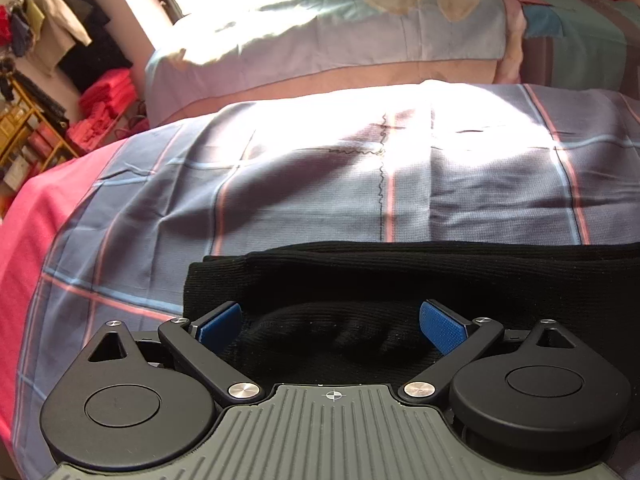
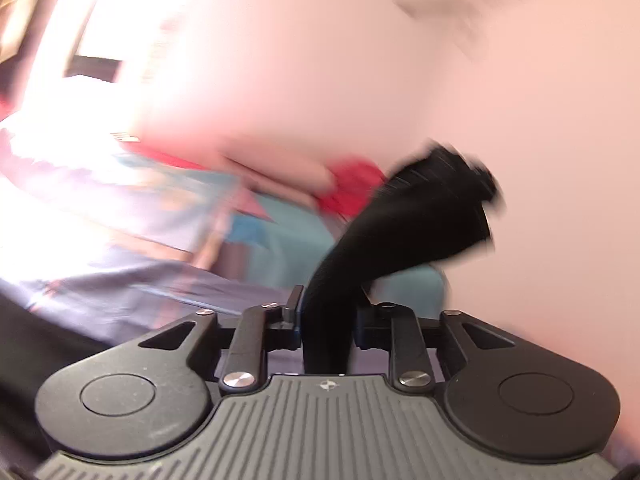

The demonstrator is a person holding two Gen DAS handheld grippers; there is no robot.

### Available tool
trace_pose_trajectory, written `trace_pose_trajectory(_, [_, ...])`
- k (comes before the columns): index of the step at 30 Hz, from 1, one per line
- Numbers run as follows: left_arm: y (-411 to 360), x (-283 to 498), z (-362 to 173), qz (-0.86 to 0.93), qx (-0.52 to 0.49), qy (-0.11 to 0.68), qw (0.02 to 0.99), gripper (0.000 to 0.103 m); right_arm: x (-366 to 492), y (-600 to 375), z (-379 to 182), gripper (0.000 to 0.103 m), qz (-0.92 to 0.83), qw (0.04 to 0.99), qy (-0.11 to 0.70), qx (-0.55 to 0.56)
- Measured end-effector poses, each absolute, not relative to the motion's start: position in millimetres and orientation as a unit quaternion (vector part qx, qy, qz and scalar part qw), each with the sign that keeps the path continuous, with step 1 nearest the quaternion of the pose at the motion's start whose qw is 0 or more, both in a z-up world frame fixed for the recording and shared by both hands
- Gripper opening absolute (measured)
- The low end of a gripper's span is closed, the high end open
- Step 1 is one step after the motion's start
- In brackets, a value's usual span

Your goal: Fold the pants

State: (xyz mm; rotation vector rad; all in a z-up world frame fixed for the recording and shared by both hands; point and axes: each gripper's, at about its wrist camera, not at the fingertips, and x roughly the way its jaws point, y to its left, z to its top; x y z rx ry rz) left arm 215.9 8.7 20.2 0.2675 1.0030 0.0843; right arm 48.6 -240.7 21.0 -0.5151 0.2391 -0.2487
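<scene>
Black knit pants (image 1: 400,276) lie folded across the near part of a plaid bedspread (image 1: 300,184) in the left wrist view. My left gripper (image 1: 331,326) is open, its blue pads (image 1: 442,330) spread to either side of a bunched ridge of the black fabric. In the right wrist view my right gripper (image 2: 328,320) is shut on a strip of the black pants (image 2: 412,220), which rises from between the fingers and flops over to the right. That view is blurred by motion.
A second bed with a pale blue quilt (image 1: 340,40) lies beyond the bedspread. A pink sheet (image 1: 28,232) hangs at the left edge. A rack with clothes and red folded items (image 1: 100,108) stands at far left. A pink wall (image 2: 400,60) fills the right wrist view.
</scene>
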Motion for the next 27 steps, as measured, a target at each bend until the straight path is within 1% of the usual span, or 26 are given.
trace_pose_trajectory(1, [11.1, 214.8, 21.1, 0.043, 0.123, 0.479, 0.868, 0.103, 50.7, -214.1, 1.0, 0.049, -0.075, 0.939, 0.134, -0.309])
trace_pose_trajectory(2, [12.4, 214.0, 21.4, 0.044, 0.123, 0.479, 0.868, 0.103, 52.0, -193.0, -19.6, 0.050, -0.030, 0.919, 0.155, -0.362])
trace_pose_trajectory(3, [13.0, 213.2, 21.8, 0.045, 0.126, 0.479, 0.868, 0.103, 51.1, -177.2, -38.5, 0.034, 0.015, 0.897, 0.174, -0.405])
trace_pose_trajectory(4, [13.5, 212.4, 22.7, 0.046, 0.129, 0.478, 0.867, 0.103, 50.5, -167.2, -53.9, 0.030, 0.055, 0.877, 0.200, -0.434])
trace_pose_trajectory(5, [14.4, 211.4, 24.2, 0.046, 0.130, 0.477, 0.868, 0.103, 50.3, -162.1, -63.9, 0.021, 0.066, 0.864, 0.216, -0.450])
trace_pose_trajectory(8, [18.1, 207.7, 29.3, 0.043, 0.127, 0.471, 0.872, 0.103, 51.2, -167.9, -56.1, 0.019, 0.059, 0.872, 0.212, -0.438])
trace_pose_trajectory(9, [19.1, 206.4, 30.8, 0.041, 0.125, 0.470, 0.873, 0.103, 52.7, -169.1, -52.6, 0.024, 0.055, 0.873, 0.208, -0.437])
trace_pose_trajectory(10, [19.7, 205.6, 31.4, 0.040, 0.122, 0.469, 0.874, 0.103, 54.2, -167.7, -52.9, 0.031, 0.050, 0.870, 0.200, -0.448])
trace_pose_trajectory(11, [19.9, 205.2, 31.6, 0.040, 0.120, 0.470, 0.874, 0.103, 55.5, -165.2, -55.6, 0.049, 0.045, 0.864, 0.189, -0.464])
trace_pose_trajectory(12, [19.8, 204.9, 31.4, 0.040, 0.117, 0.470, 0.874, 0.103, 58.0, -163.1, -58.6, 0.053, 0.045, 0.860, 0.182, -0.475])
trace_pose_trajectory(13, [19.1, 204.8, 30.9, 0.040, 0.115, 0.471, 0.874, 0.103, 63.6, -163.8, -59.4, 0.050, 0.054, 0.859, 0.191, -0.472])
trace_pose_trajectory(15, [16.0, 205.1, 32.1, 0.037, 0.112, 0.474, 0.873, 0.103, 70.0, -164.8, -51.0, 0.014, 0.081, 0.865, 0.218, -0.445])
trace_pose_trajectory(18, [7.8, 203.7, 42.9, 0.023, 0.104, 0.466, 0.879, 0.103, 52.8, -159.1, -21.9, 0.014, 0.070, 0.901, 0.153, -0.400])
trace_pose_trajectory(20, [-0.7, 202.0, 52.3, 0.008, 0.090, 0.454, 0.886, 0.103, 49.3, -149.8, -25.2, 0.015, 0.093, 0.893, 0.163, -0.409])
trace_pose_trajectory(23, [-24.6, 200.6, 56.3, -0.021, 0.068, 0.452, 0.889, 0.103, 61.1, -140.6, -58.0, 0.015, 0.091, 0.861, 0.216, -0.450])
trace_pose_trajectory(25, [-47.0, 198.6, 48.0, -0.046, 0.066, 0.459, 0.885, 0.103, 62.1, -139.4, -58.9, 0.017, 0.075, 0.870, 0.210, -0.440])
trace_pose_trajectory(27, [-68.1, 196.4, 32.3, -0.058, 0.072, 0.467, 0.879, 0.103, 61.9, -137.7, -56.0, 0.034, 0.059, 0.875, 0.207, -0.433])
